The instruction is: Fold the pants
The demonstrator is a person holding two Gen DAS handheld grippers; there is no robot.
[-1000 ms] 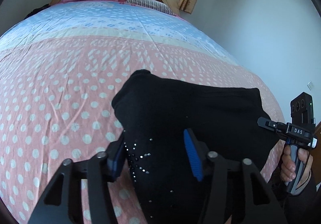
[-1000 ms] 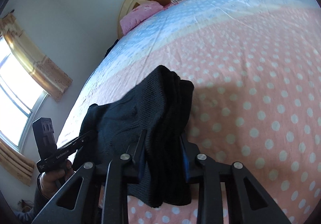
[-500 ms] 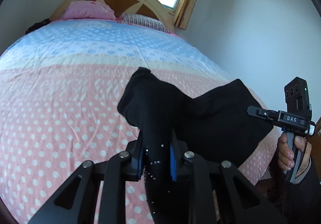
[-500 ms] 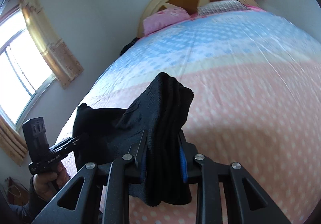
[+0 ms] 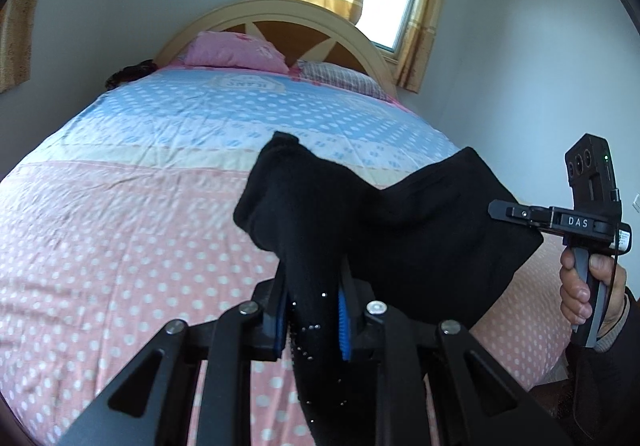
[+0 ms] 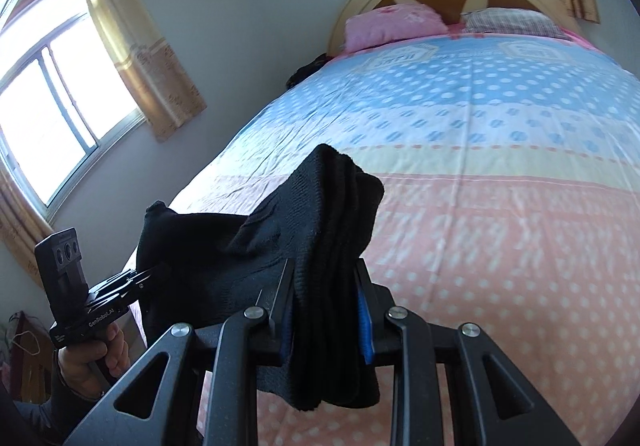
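Left wrist view: the left gripper point(image 5: 312, 316) clamps the black pants point(image 5: 400, 238), held above the bed point(image 5: 120, 226) near its foot edge.

Right wrist view: the right gripper point(image 6: 326, 320) pinches another bunch; lowering both level should keep the fold square.

Black knit pants point(image 5: 400, 242): one pair, held up between both grippers.
Black two-finger grippers: two, the left gripper point(image 5: 314, 316) and the right gripper point(image 6: 326, 320), each clamped on the pants.
Hands on gripper handles: two, the right hand point(image 5: 588, 290) and the left hand point(image 6: 94, 356).
Pillows at the headboard: two, a pink pillow point(image 5: 236, 52) and a checked pillow point(image 5: 340, 74).
Polka-dot bedspread in pink and blue point(image 5: 120, 230): one.
Arched cream wooden headboard point(image 5: 280, 12): one.
Windows with yellow curtains: two, a side window point(image 6: 60, 94) and a window behind the headboard point(image 5: 394, 4).
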